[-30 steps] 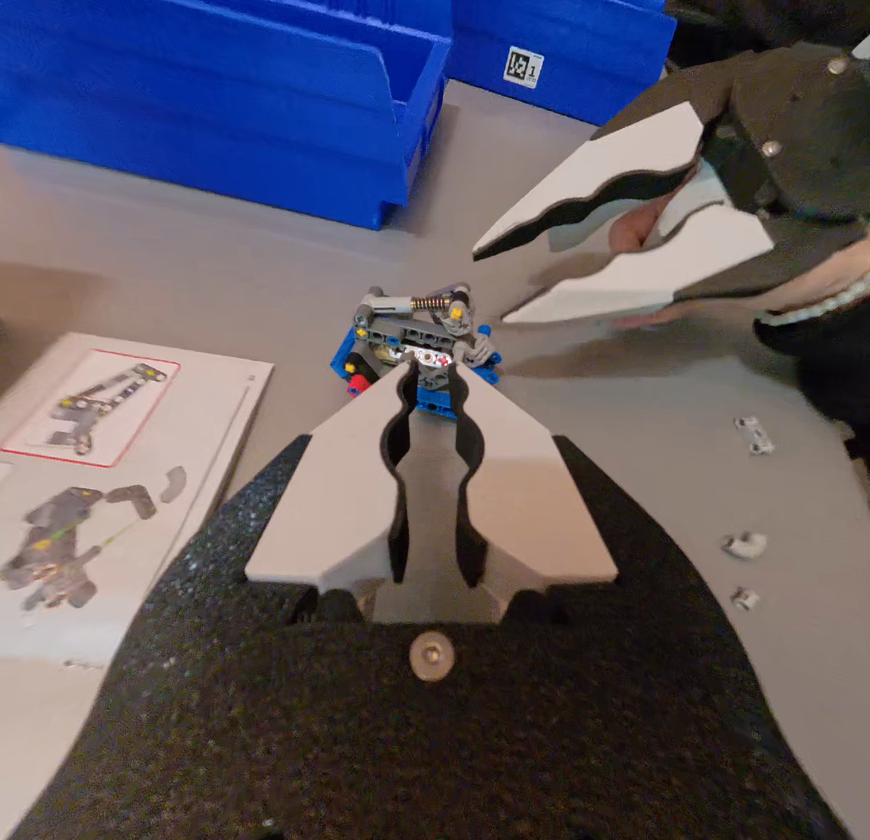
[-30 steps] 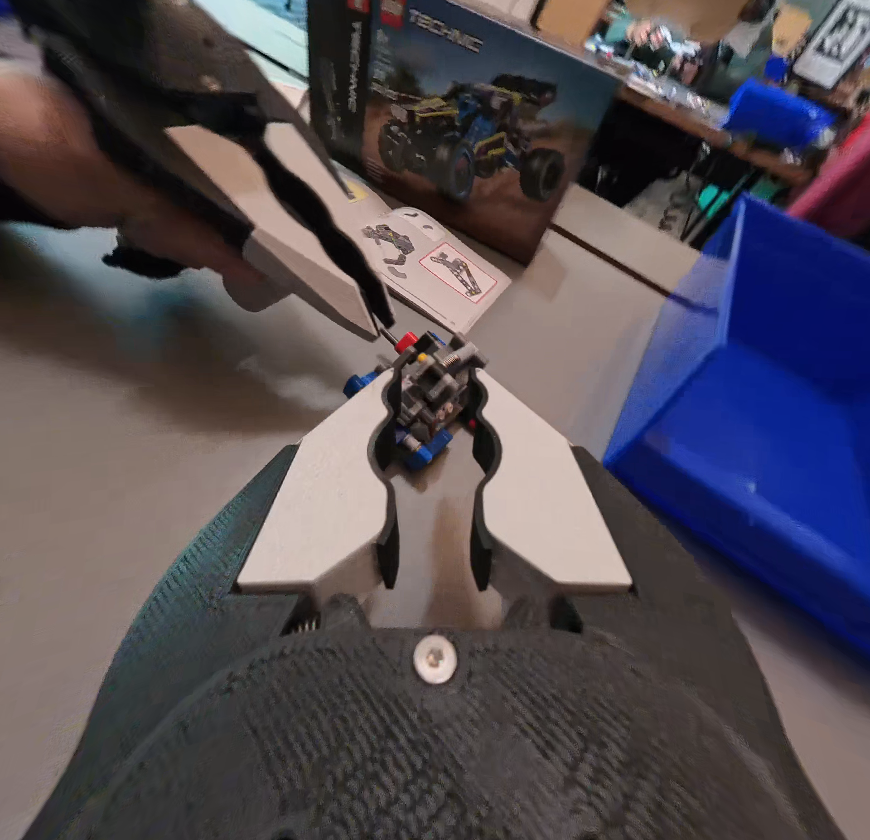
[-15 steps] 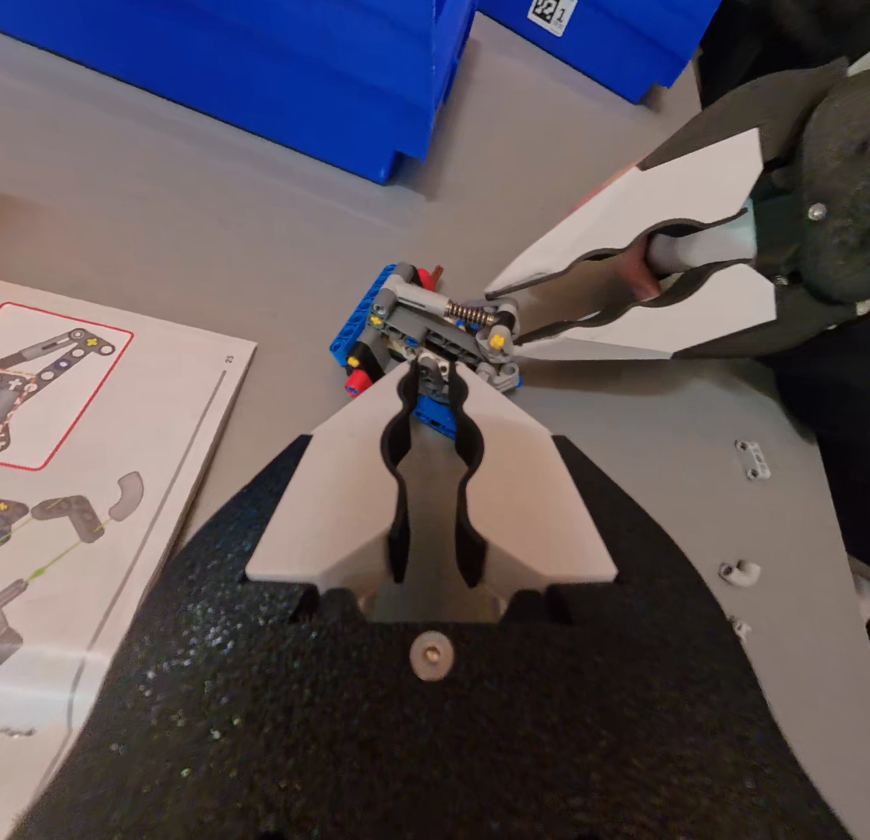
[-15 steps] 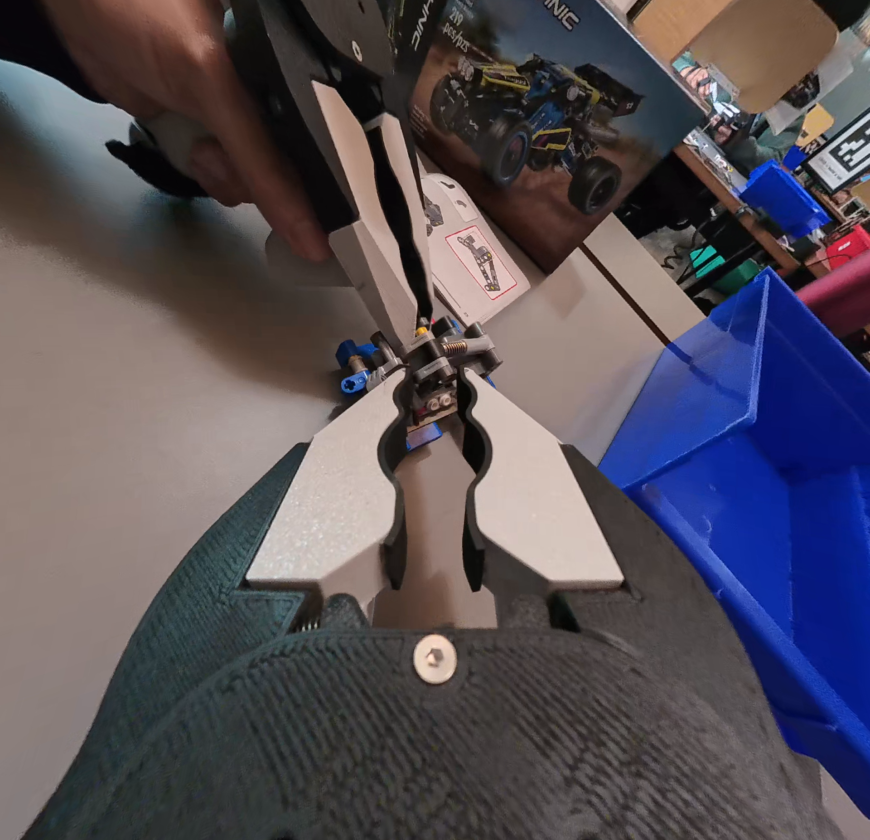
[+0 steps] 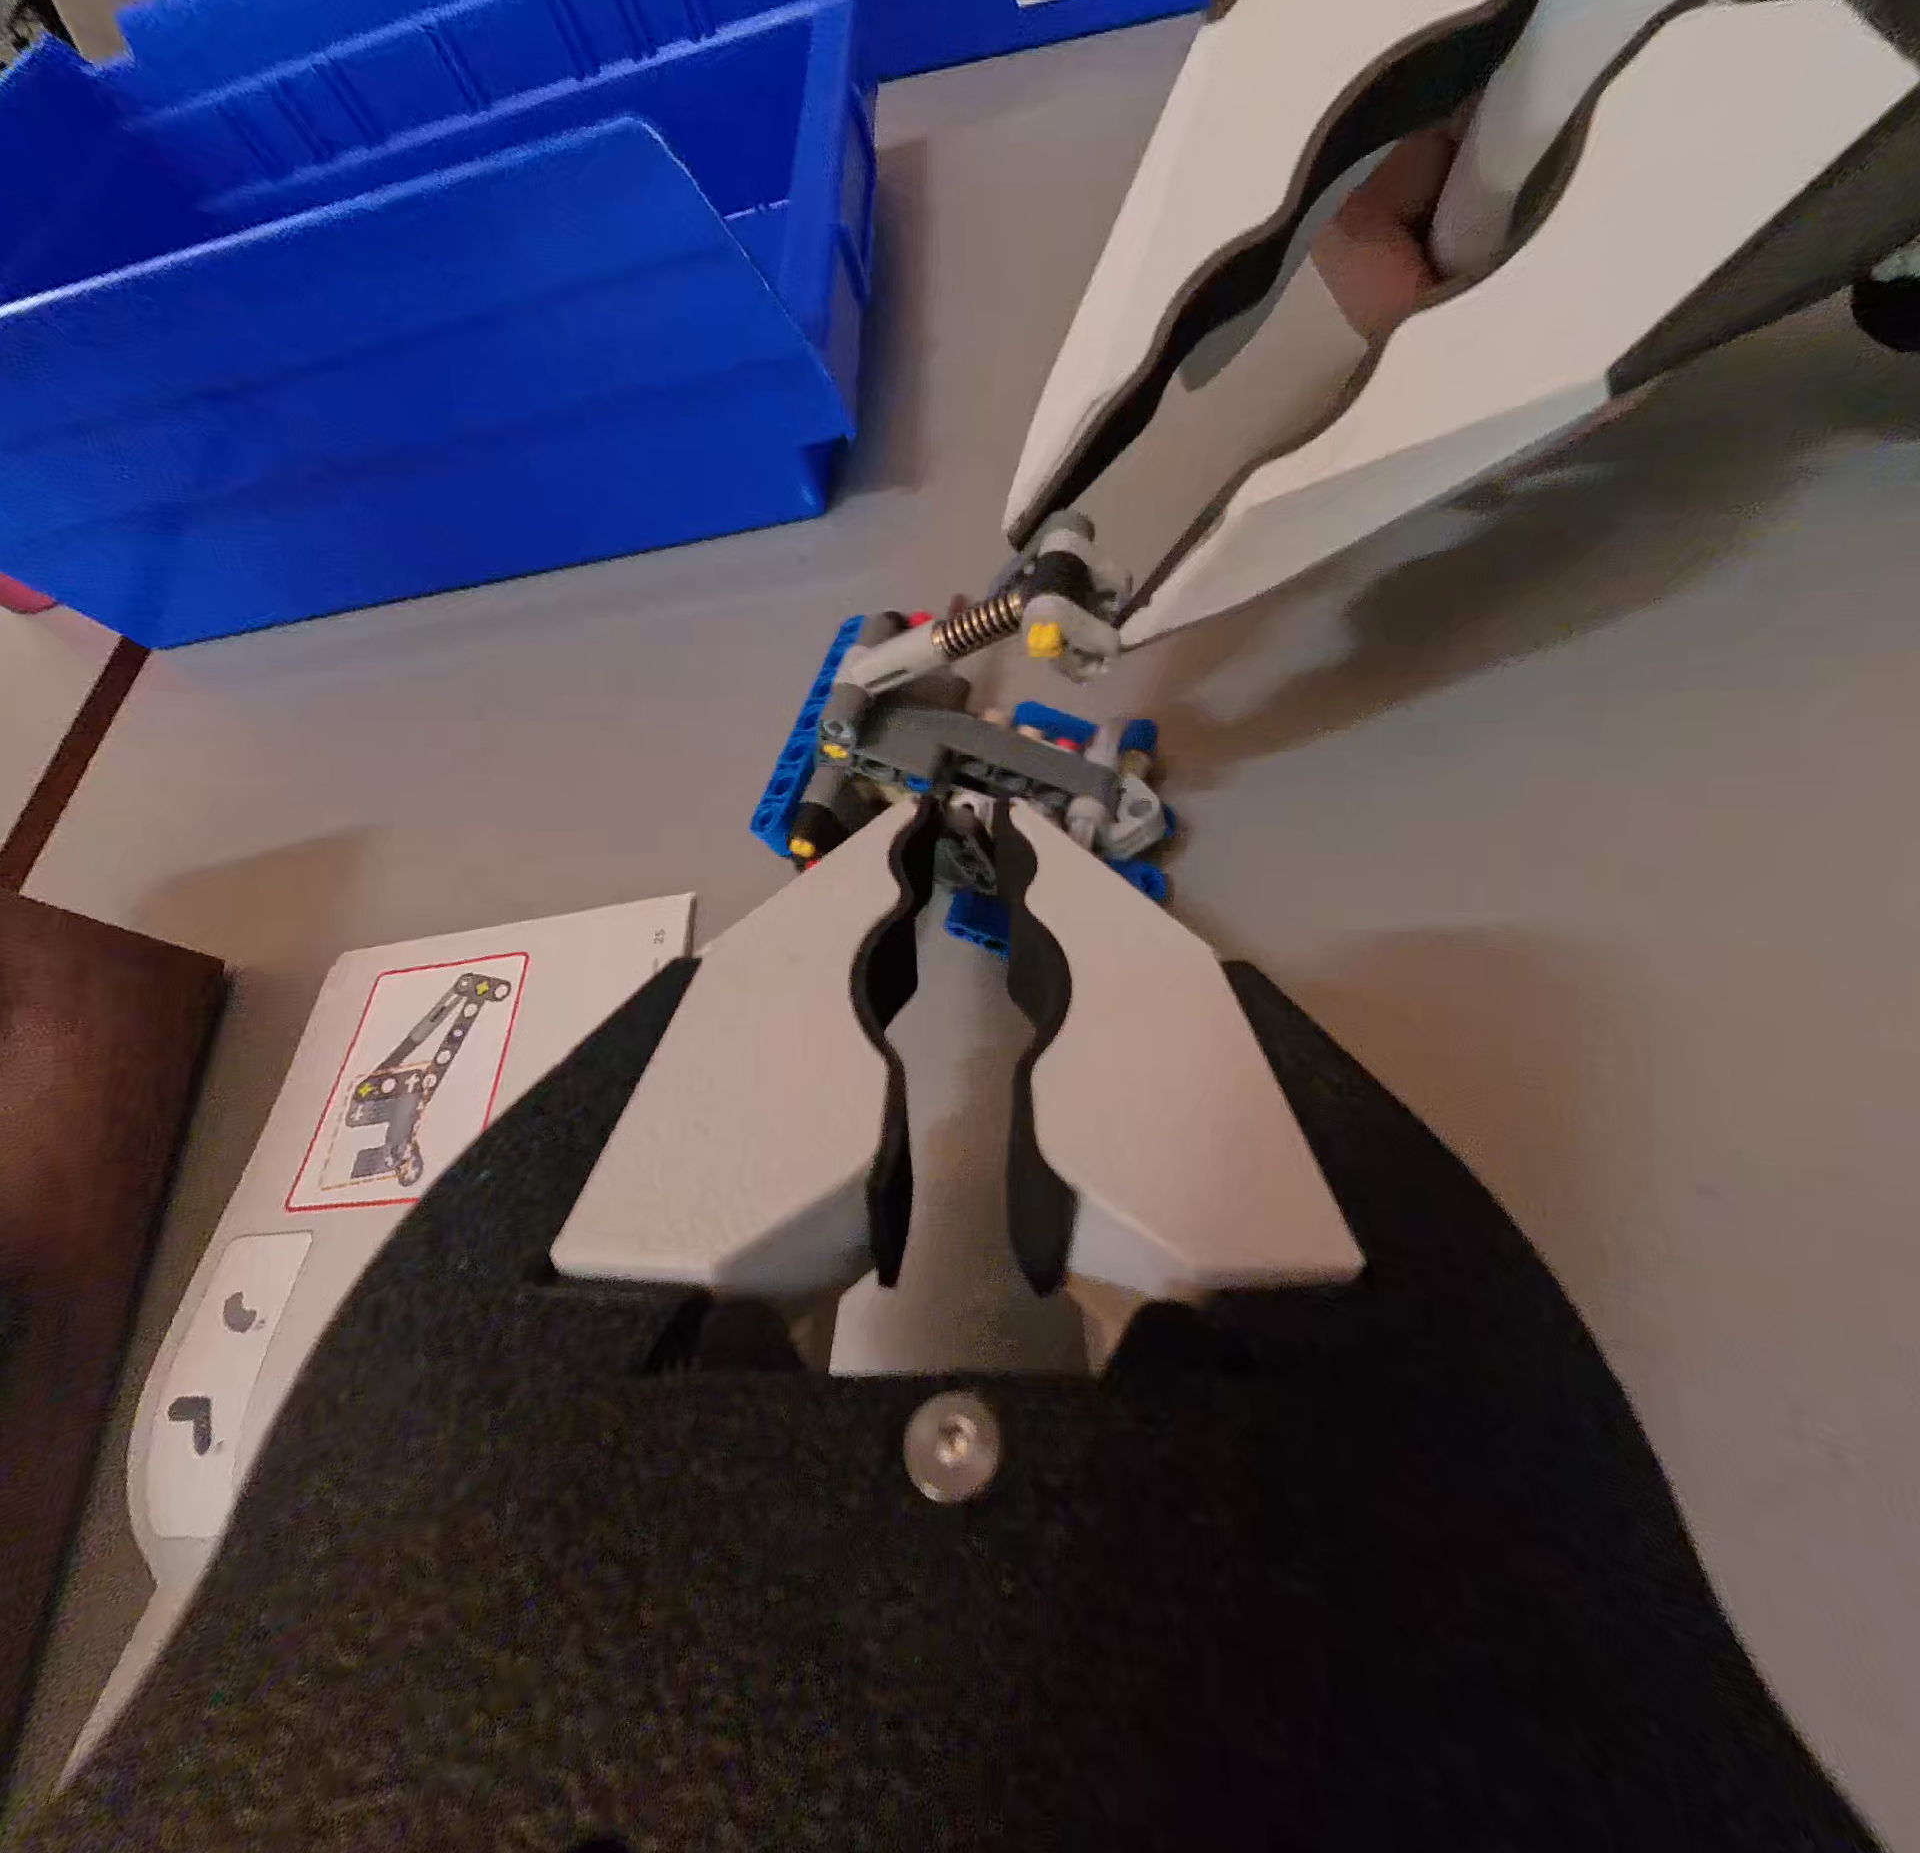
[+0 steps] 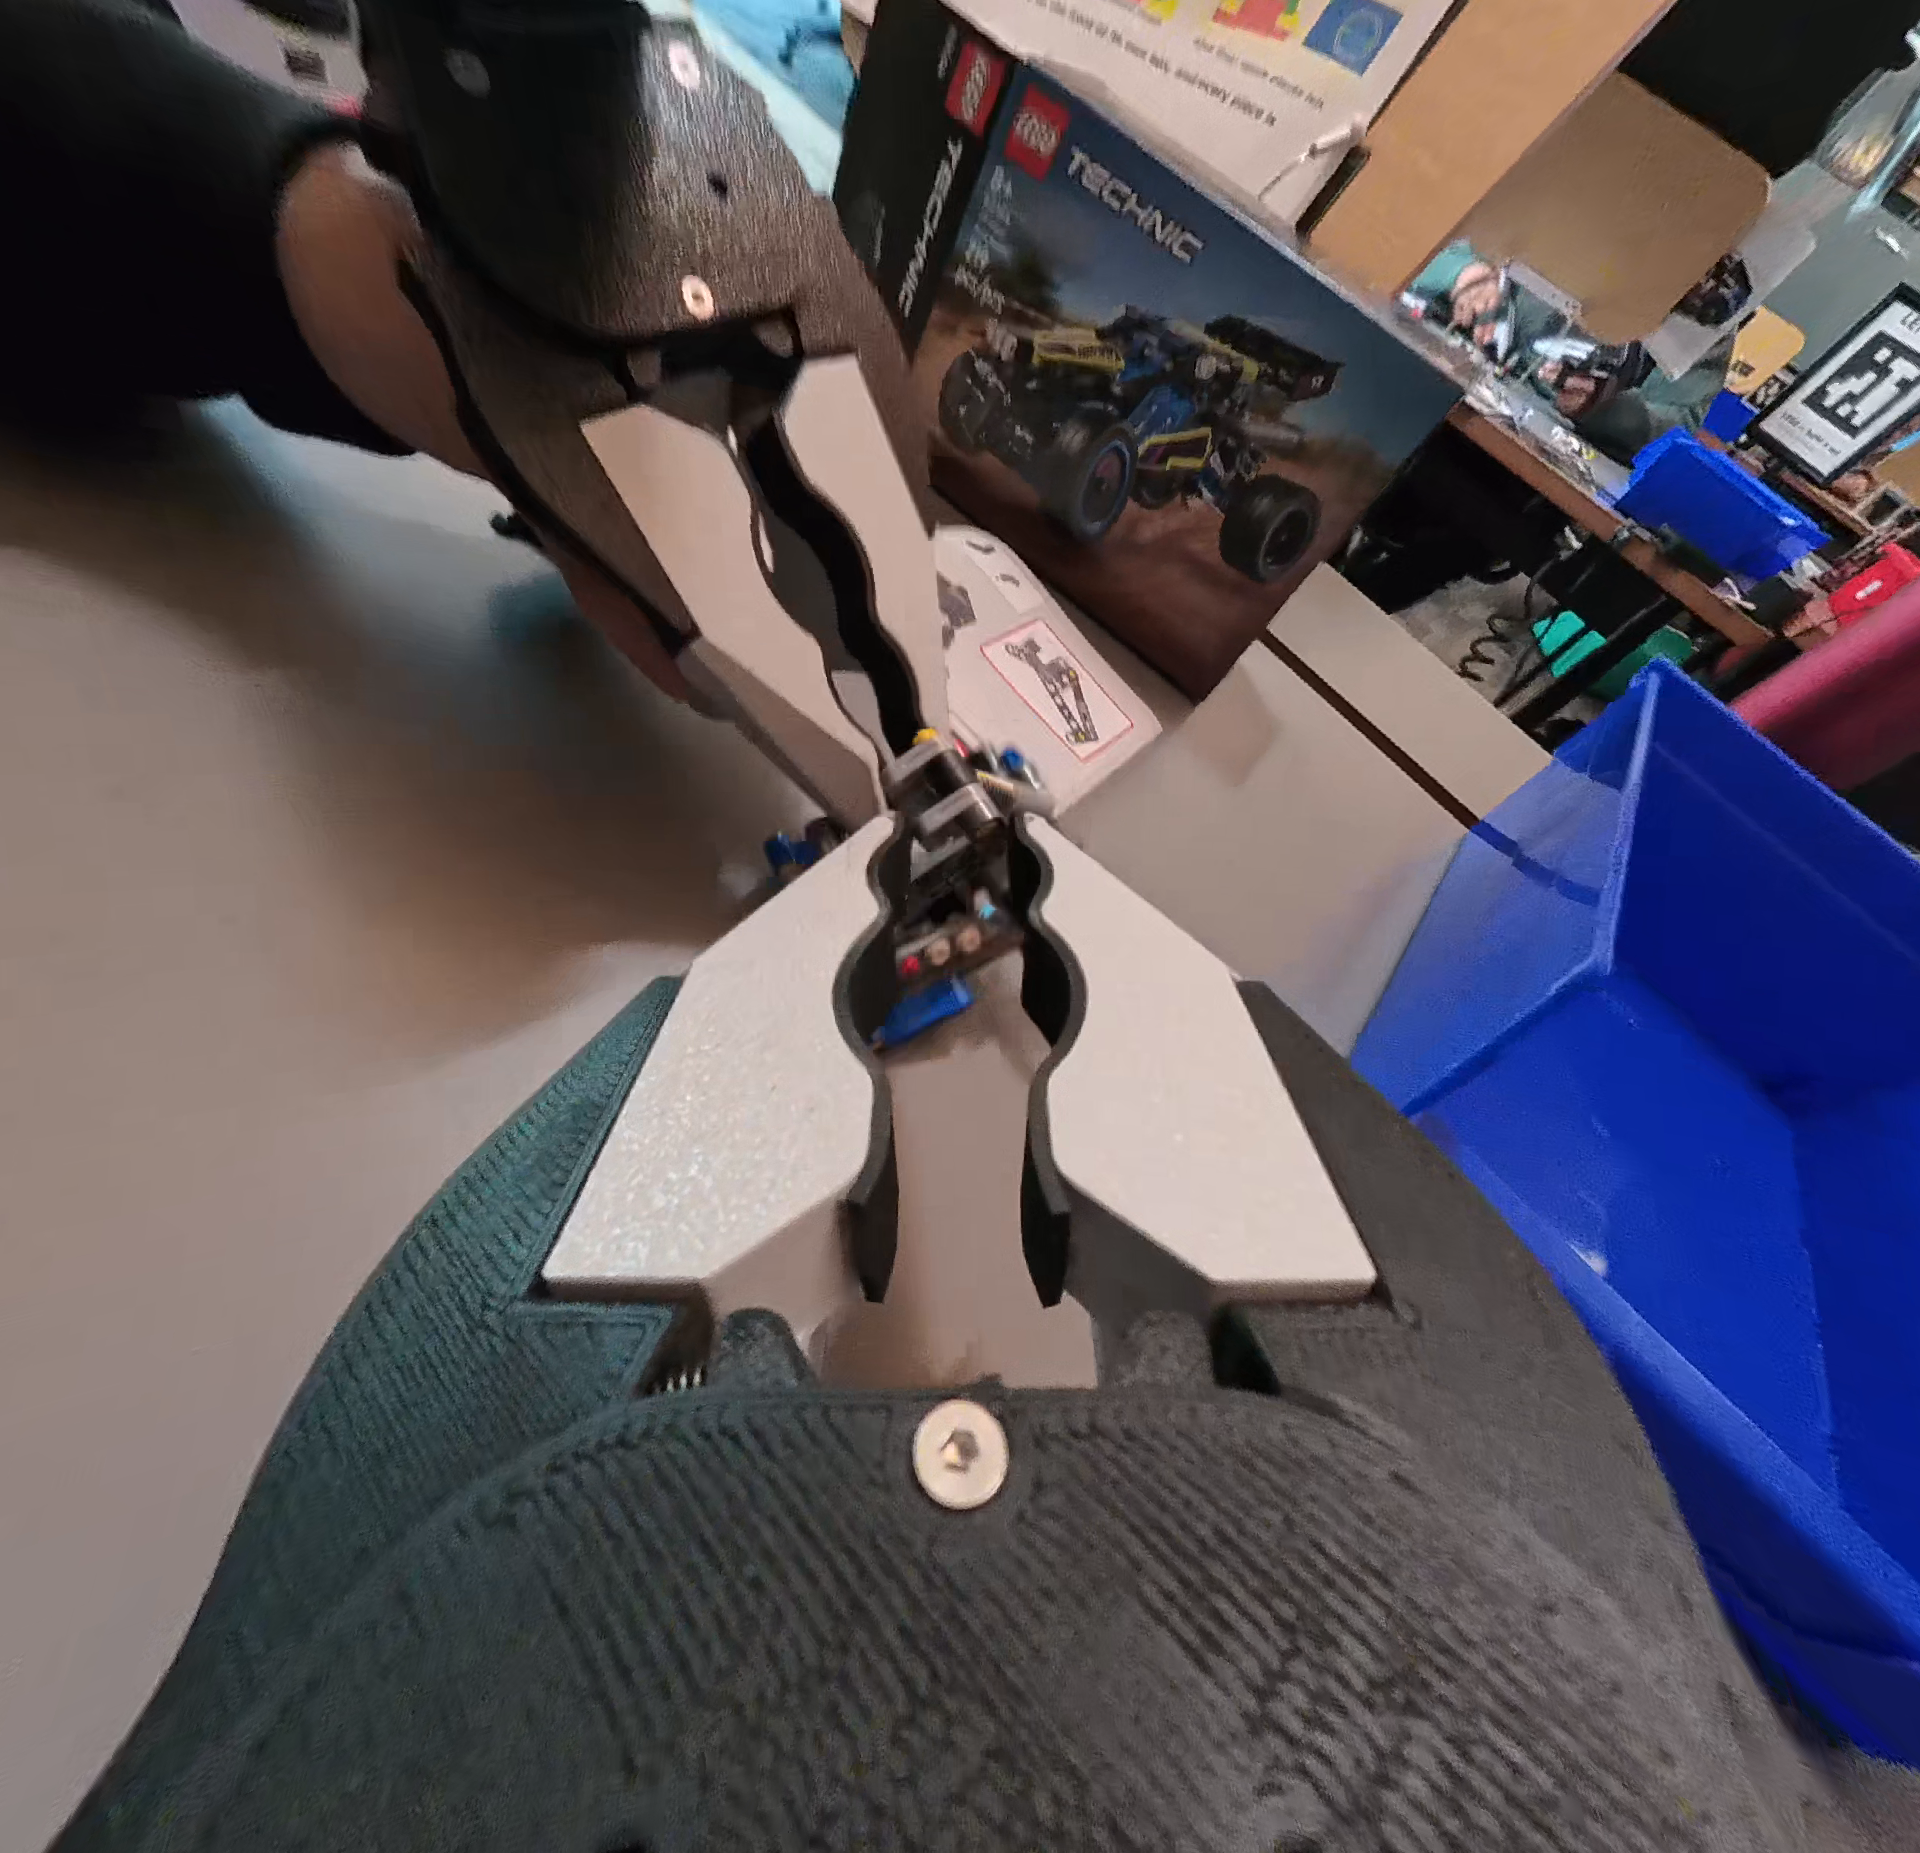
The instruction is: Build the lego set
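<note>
A small brick assembly [image 5: 966, 754] of blue and grey beams with a spring strut [image 5: 977, 624] sits on the grey table. My left gripper [image 5: 961, 832] is shut on a small grey part at the assembly's near edge. My right gripper [image 5: 1075, 582] comes in from the upper right and is shut on the grey end of the spring strut. In the right wrist view my right gripper [image 6: 951, 832] pinches the grey and black strut end of the assembly [image 6: 940, 930], and the left gripper [image 6: 904, 754] meets it from above, held by a hand.
Blue bins [image 5: 416, 349] stand behind the assembly, one more on the right [image 6: 1714, 1076]. An open instruction booklet [image 5: 447, 1055] lies at the left. A printed toy box [image 6: 1143, 369] stands behind the booklet. Cluttered desks lie beyond.
My right gripper came in and shut on the spring strut's end, then drew that end away from the grey beam. My left gripper stayed shut on the assembly. Both views have turned.
</note>
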{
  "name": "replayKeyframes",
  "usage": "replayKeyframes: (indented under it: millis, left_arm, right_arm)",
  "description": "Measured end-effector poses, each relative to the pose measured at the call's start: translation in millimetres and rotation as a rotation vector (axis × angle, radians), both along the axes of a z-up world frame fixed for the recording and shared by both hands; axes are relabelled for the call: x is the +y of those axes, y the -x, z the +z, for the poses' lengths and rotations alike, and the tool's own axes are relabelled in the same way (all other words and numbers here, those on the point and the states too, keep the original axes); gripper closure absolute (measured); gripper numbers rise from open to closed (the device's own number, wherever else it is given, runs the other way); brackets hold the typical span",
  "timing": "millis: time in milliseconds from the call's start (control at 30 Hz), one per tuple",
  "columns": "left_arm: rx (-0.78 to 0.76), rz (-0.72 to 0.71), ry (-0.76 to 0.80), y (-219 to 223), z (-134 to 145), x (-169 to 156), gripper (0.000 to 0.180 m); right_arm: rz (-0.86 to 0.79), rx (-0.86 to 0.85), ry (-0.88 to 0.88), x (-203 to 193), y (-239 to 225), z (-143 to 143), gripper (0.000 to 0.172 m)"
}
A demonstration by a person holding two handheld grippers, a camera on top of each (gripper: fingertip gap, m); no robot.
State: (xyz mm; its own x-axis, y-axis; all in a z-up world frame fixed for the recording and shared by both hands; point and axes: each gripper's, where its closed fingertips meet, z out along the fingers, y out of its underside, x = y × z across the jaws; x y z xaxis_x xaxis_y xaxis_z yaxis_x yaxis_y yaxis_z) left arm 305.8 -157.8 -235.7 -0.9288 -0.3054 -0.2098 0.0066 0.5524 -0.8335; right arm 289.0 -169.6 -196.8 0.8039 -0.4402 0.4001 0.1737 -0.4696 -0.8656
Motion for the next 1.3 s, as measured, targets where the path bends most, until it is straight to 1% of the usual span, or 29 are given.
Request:
replayKeyframes:
  millis: [67,100,167,233,300,367,433,567,633,700,767,833,867,967,1067,1167,1200,1233,1267,1300]
  left_arm:
    - [0.009,0.007,0.031,0,3,-1,0.177]
    - [0.014,-0.001,0.061,1,7,-3,0.18]
    - [0.01,-0.011,0.109,2,15,-5,0.18]
    - [-0.002,-0.025,0.094,2,14,-3,0.18]
    - [0.033,-0.016,0.064,-1,10,3,0.18]
    - [0.13,0.017,0.071,-4,9,9,0.177]
    - [0.279,0.088,0.088,-9,3,15,0.169]
    - [0.529,0.118,0.179,-7,-6,11,0.164]
    - [0.595,0.111,0.207,-7,-7,9,0.162]
    - [0.637,0.067,0.254,-2,-2,3,0.16]
    - [0.674,0.048,0.24,2,-6,0,0.16]
    - [0.685,0.066,0.202,1,-13,2,0.164]
    - [0.69,0.055,0.213,2,-12,1,0.169]
    - [0.655,0.056,0.217,0,-10,2,0.174]
    - [0.516,0.007,0.215,1,-1,3,0.175]
    - [0.334,-0.025,0.169,-2,3,3,0.175]
    - [0.3,-0.028,0.158,-2,3,3,0.175]
    - [0.304,-0.014,0.144,-2,0,3,0.175]
    - [0.356,0.016,0.146,-3,-2,3,0.174]
    - [0.441,0.054,0.172,-3,-3,3,0.175]
  right_arm:
    - [0.013,0.021,-0.038,3,1,1,0.157]
    - [0.011,0.024,-0.029,4,1,-2,0.157]
    - [0.0,0.019,0.026,3,-1,-11,0.158]
    - [-0.012,0.018,0.044,3,-2,-16,0.158]
    - [-0.027,0.018,0.031,1,-3,-16,0.159]
    - [-0.032,0.019,0.025,0,-3,-15,0.159]
    - [-0.03,0.023,0.01,-1,-3,-12,0.159]
    - [-0.028,0.039,-0.05,1,-4,-9,0.159]
    - [-0.04,0.029,-0.034,1,-4,-11,0.159]
    - [-0.046,0.023,-0.008,2,-4,-14,0.159]
    - [-0.052,0.017,0.011,3,-3,-16,0.159]
    - [-0.05,0.025,0.002,4,-2,-15,0.159]
    - [-0.053,0.031,-0.002,3,-3,-15,0.159]
    - [-0.064,0.027,-0.001,3,-4,-15,0.159]
    - [-0.078,0.024,-0.016,1,-6,-13,0.159]
    - [-0.091,0.041,-0.053,-2,-7,-9,0.159]
    - [-0.094,0.04,-0.055,-2,-7,-8,0.159]
    - [-0.091,0.044,-0.047,-2,-7,-10,0.159]
    - [-0.08,0.047,-0.033,-1,-5,-12,0.159]
    - [-0.065,0.042,-0.016,1,-3,-14,0.159]
